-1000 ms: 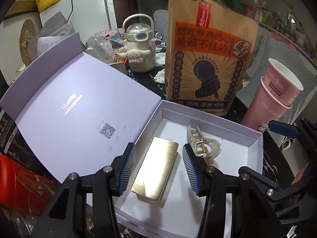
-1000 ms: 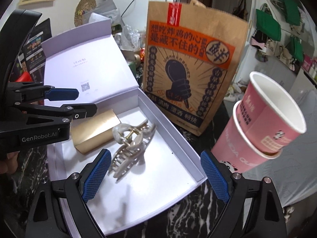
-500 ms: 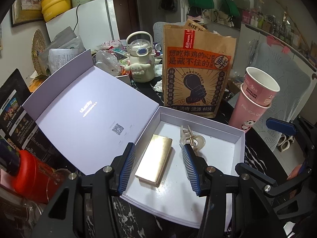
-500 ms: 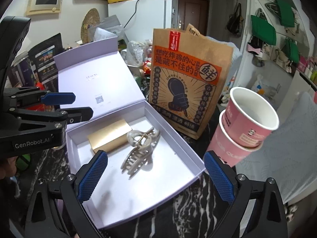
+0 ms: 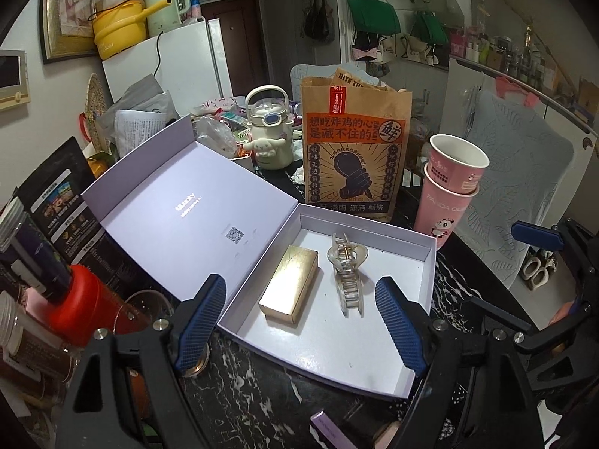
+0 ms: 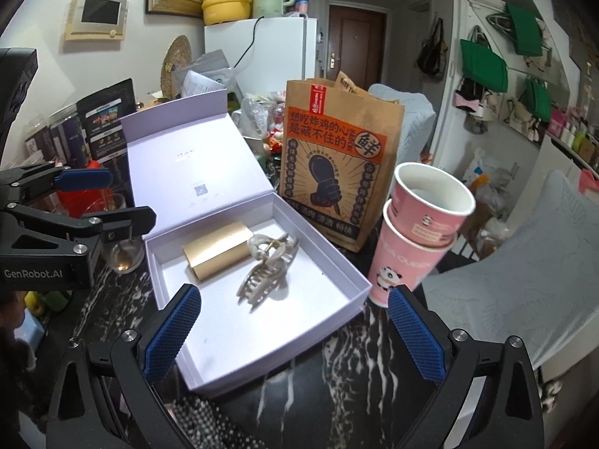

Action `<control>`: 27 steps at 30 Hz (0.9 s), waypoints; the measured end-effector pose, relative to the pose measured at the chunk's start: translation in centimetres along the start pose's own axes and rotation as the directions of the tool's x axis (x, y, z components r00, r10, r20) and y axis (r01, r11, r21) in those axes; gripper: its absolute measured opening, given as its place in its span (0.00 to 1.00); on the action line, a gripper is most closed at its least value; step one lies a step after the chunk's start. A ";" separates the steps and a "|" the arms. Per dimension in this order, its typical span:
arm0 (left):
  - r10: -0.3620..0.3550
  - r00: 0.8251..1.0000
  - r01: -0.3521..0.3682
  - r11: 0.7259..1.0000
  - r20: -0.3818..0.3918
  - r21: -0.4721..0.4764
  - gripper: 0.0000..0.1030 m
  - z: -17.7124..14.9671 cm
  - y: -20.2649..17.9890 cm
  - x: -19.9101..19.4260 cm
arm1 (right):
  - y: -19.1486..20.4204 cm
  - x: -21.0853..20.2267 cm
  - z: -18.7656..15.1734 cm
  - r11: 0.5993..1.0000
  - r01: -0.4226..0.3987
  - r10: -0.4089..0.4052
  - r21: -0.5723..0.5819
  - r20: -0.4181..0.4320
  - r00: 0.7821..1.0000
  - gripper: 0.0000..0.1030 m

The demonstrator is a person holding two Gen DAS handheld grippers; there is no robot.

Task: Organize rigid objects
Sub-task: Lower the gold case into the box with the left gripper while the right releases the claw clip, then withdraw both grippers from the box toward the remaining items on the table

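Note:
A lilac-white box [image 5: 367, 224] lies with its lid folded open on the black marble table. Inside it, side by side, are a gold rectangular case [image 5: 290, 286] and a translucent hair claw clip [image 5: 346, 273]. My left gripper [image 5: 301, 323] hovers above the box's near edge. Its jaws are opening, and nothing is gripped. In the right wrist view the gold case [image 6: 217, 249] and clip [image 6: 267, 265] rest in the box [image 6: 318, 239]. My right gripper [image 6: 295, 333] hangs over the box's near corner, its jaws opening wide and empty.
A brown paper bag [image 5: 353, 161] stands behind the box, with stacked pink paper cups [image 5: 449, 183] to its right. A cream kettle-shaped bottle [image 5: 267, 138] stands behind the lid. Left of the box are a red container [image 5: 84, 307], a glass [image 6: 121, 250] and dark packets.
Both grippers have drawn back and up from the box. The left jaws have spread from a narrow gap around the gold case, which stays lying in the box.

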State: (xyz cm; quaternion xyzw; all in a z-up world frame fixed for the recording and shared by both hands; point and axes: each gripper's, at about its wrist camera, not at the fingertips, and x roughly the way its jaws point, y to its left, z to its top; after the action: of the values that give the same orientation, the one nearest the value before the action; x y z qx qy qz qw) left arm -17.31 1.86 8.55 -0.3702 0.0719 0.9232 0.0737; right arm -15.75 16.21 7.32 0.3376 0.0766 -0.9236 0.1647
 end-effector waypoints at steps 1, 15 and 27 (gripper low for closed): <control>0.002 1.000 -0.002 1.000 0.004 0.000 0.80 -0.2 -0.1 -0.3 | 0.0 -0.4 -0.2 1.000 0.001 -0.001 0.000 0.006 1.000 0.99; 0.005 1.000 -0.006 0.999 0.021 0.048 0.80 -3.4 -2.0 -4.7 | 0.5 -4.9 -2.5 1.000 -0.008 0.008 0.004 0.043 0.999 0.99; -0.058 0.998 0.058 0.997 -0.004 0.043 0.80 -7.7 -3.5 -6.8 | 0.5 -7.3 -5.9 0.998 -0.014 0.012 0.053 0.044 0.999 0.99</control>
State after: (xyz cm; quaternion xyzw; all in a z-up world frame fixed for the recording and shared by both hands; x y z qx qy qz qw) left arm -6.59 3.29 7.45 -0.3717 0.0811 0.9184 0.1082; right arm -6.79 19.06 7.56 0.3219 0.0459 -0.9315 0.1632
